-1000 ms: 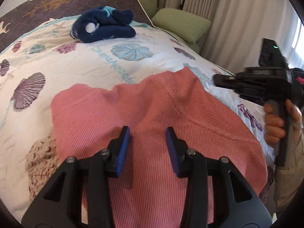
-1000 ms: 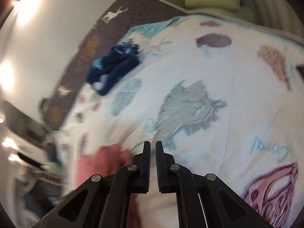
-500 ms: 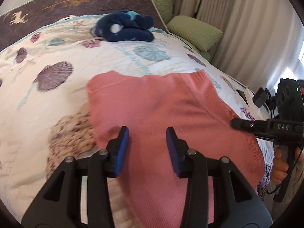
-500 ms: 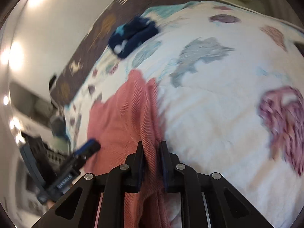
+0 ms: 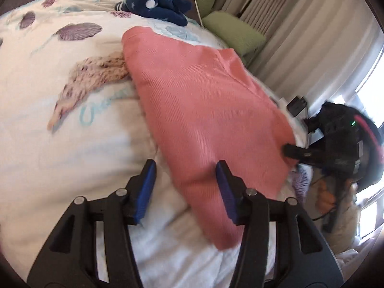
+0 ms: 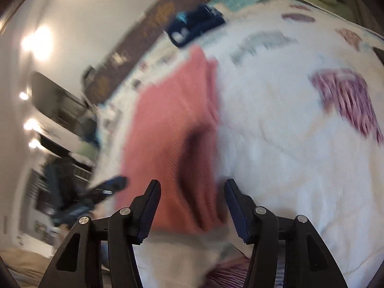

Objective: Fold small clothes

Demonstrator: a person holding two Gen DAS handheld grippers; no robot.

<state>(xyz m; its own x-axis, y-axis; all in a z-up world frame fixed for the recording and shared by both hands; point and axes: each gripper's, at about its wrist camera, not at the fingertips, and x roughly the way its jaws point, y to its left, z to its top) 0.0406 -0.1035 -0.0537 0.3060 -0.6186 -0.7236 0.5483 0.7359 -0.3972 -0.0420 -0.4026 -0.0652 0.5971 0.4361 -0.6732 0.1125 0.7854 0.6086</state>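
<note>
Both tools are open-jawed right now, gripping nothing. Nearest in, the left gripper (image 5: 184, 187) hovers low over the quilt (image 5: 72, 144), its blue pads spread across the near left edge of the pink garment (image 5: 206, 110). The right gripper (image 6: 192, 204) is spread just as wide, hanging over the garment's (image 6: 172, 129) near right corner, where a dark fold gapes; that view is blurred, so I can't say whether the pads touch cloth. From the left camera the right gripper (image 5: 291, 152) shows as a black nose right at the pink edge, held in from the right.

The garment lies fairly flat, running away across the bed. I'd call this the gap between folds: next, both need to close on the near edge or corners and carry them toward the far end.

Farther back, a navy bundle (image 5: 153, 6) sits near the dark headboard strip, well apart.
</note>
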